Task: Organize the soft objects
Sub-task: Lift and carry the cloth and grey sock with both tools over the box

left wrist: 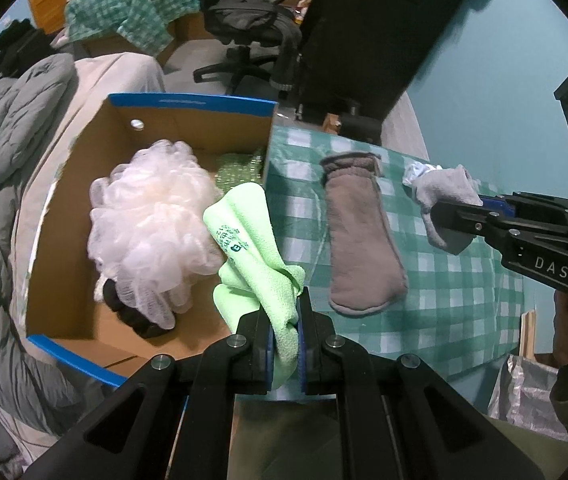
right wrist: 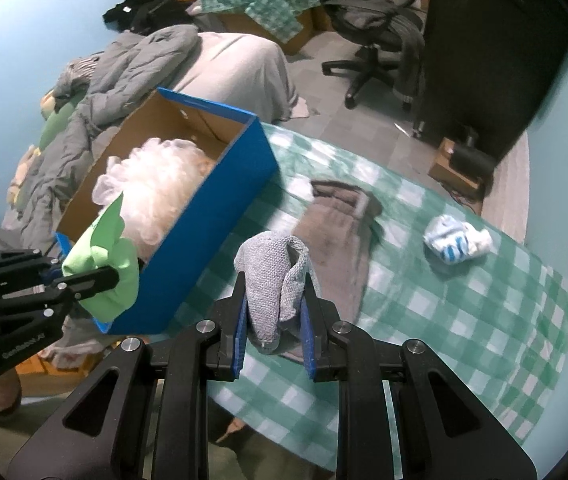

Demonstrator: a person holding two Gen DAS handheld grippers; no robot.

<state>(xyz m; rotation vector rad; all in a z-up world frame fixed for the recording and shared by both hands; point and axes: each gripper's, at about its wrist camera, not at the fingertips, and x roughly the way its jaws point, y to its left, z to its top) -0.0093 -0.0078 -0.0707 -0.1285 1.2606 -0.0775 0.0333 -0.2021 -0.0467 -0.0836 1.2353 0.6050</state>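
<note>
My left gripper [left wrist: 286,320] is shut on a light green cloth [left wrist: 249,248] and holds it above the near right corner of the blue cardboard box [left wrist: 187,102]; it also shows in the right wrist view [right wrist: 101,276]. The box holds a white bath pouf [left wrist: 149,224]. My right gripper [right wrist: 273,320] is shut on a grey sock [right wrist: 269,284] above the green checked tablecloth [right wrist: 464,312]. A brown-grey mitten [left wrist: 362,240] lies flat on the cloth. A balled white and blue sock [right wrist: 458,242] lies to the right.
A bed with a grey padded jacket [left wrist: 7,148] lies left of the box. An office chair [right wrist: 380,36] with a bag stands behind. A tall dark cabinet [right wrist: 492,48] stands at the table's far end. A small cardboard box [right wrist: 454,168] sits beyond the table's far edge.
</note>
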